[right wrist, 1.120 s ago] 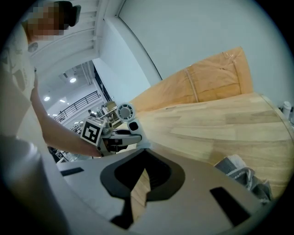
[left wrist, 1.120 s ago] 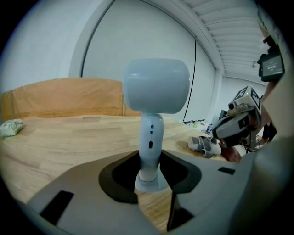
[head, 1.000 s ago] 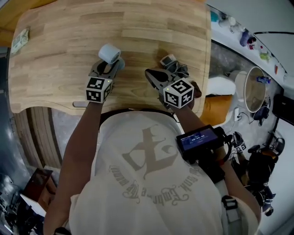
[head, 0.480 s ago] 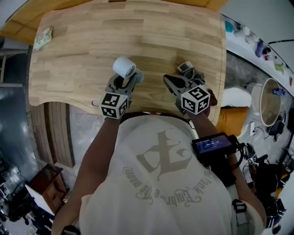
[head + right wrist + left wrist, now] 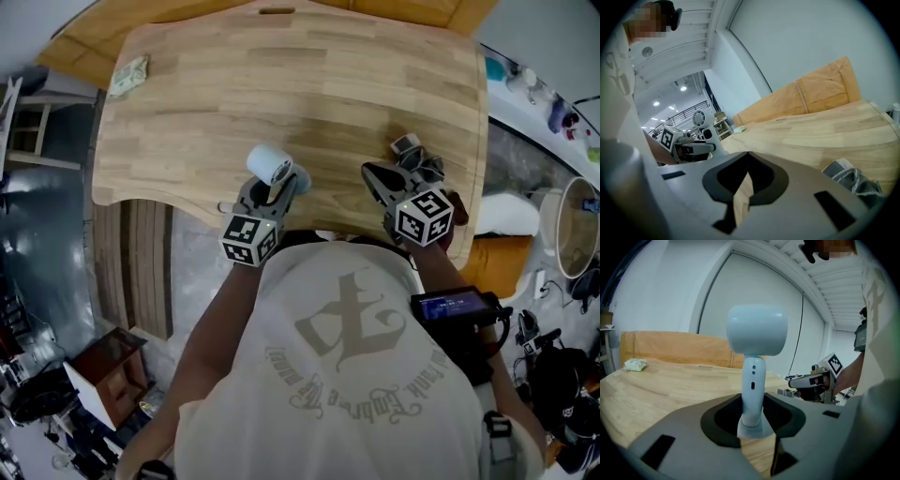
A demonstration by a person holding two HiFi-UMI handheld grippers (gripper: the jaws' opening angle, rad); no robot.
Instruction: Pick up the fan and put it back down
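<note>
The left gripper (image 5: 751, 430) grasps the white fan (image 5: 756, 331) by its stem, upright, near the wooden table's (image 5: 281, 84) 6 o'clock edge. The right gripper (image 5: 740, 197), at the fan's 3 o'clock, is clenched and empty.

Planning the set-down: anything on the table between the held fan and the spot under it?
Nothing visible. The left gripper grips the fan by its stem over bare table. The crumpled wad sits at the far left corner and the right gripper is off to the side, both clear.
</note>
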